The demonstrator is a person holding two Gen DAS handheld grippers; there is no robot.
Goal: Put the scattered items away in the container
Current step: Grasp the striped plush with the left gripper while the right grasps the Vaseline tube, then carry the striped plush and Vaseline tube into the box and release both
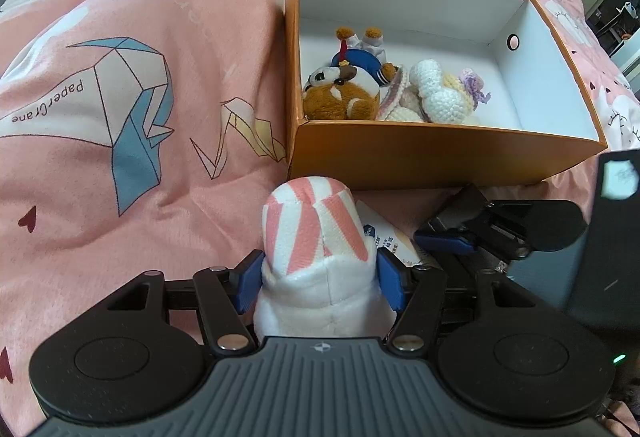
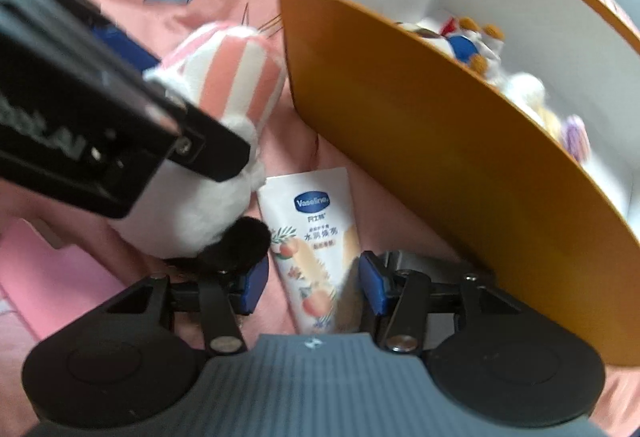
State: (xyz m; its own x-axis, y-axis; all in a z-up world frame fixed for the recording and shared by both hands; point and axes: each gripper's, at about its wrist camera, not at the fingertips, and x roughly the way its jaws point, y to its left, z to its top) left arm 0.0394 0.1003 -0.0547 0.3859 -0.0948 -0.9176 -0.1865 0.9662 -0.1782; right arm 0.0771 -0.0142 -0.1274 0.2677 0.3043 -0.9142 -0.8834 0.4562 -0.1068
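While left gripper (image 1: 318,283) clamps plush (image 1: 316,245), tube (image 2: 316,245) lies beside box (image 2: 420,141) (orange).

The left wrist view looks forward and down from close above the bedspread (image 1: 120,165), facing the orange box (image 1: 420,157) near side. The right wrist view sits lower, close beside the box (image 2: 420,141), and appears motion-blurred. Both share the box and the striped plush toy (image 1: 316,233) (image 2: 236,77).

Left gripper (image 1: 318,283) closed, blue fingers (image 1: 249,283) pressing both sides of something between them; right gripper (image 2: 314,287) spread, fingers (image 2: 372,287) apart, touching nothing.
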